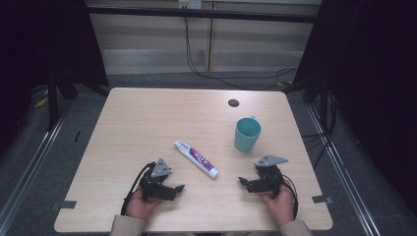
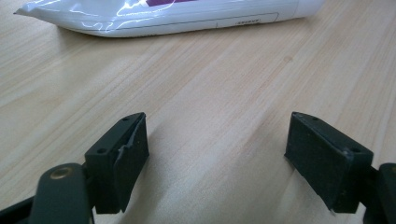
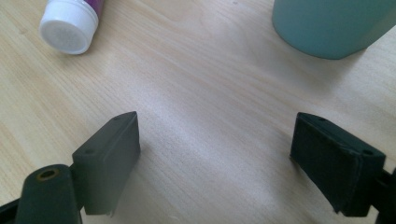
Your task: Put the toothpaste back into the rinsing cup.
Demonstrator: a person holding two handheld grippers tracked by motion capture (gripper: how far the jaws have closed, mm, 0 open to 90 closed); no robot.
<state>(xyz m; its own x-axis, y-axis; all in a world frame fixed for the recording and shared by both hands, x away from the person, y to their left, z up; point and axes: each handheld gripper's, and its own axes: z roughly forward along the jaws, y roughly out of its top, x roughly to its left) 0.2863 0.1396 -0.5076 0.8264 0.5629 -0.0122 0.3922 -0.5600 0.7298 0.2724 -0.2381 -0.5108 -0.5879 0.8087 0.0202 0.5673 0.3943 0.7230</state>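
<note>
White-and-purple tube [image 1: 196, 159]; its small print looks unreadable, blurred.

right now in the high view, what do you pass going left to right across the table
left gripper → toothpaste tube → right gripper, with the teal mug standing farther back at about the same place across, so those two have no clear order between them.
</note>
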